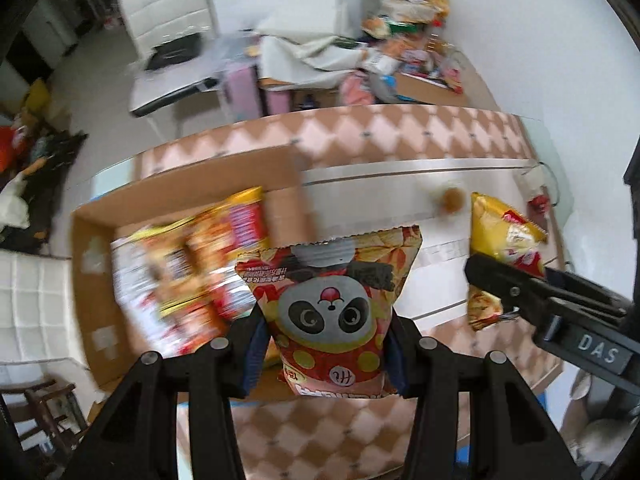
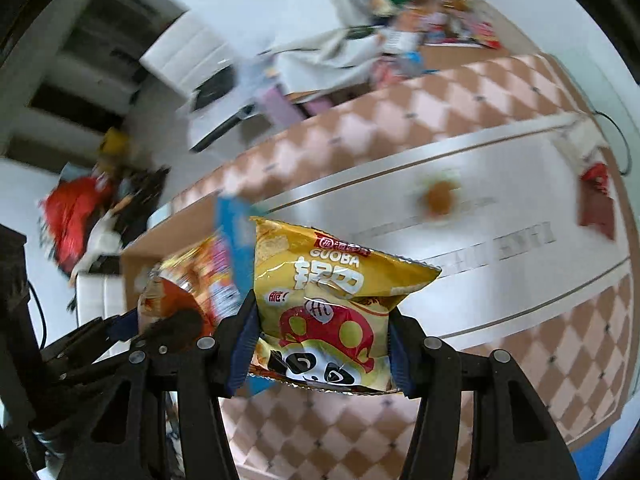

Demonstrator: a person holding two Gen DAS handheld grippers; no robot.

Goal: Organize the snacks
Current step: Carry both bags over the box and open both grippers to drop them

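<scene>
My left gripper (image 1: 326, 354) is shut on a red panda snack bag (image 1: 332, 300) and holds it above the table beside the cardboard box (image 1: 96, 280). The box holds several snack packets (image 1: 192, 276). My right gripper (image 2: 320, 354) is shut on a yellow panda Guoba snack bag (image 2: 332, 300). That yellow bag (image 1: 500, 240) and the right gripper (image 1: 496, 292) also show at the right of the left wrist view. The red bag (image 2: 168, 304) shows at the left of the right wrist view.
The table (image 1: 400, 136) has a checkered pink-brown cloth with a white runner (image 2: 500, 216). A small round brown snack (image 1: 452, 199) and a red packet (image 2: 598, 200) lie on the runner. A white chair (image 1: 168, 28) and a cluttered far table (image 1: 404, 52) stand behind.
</scene>
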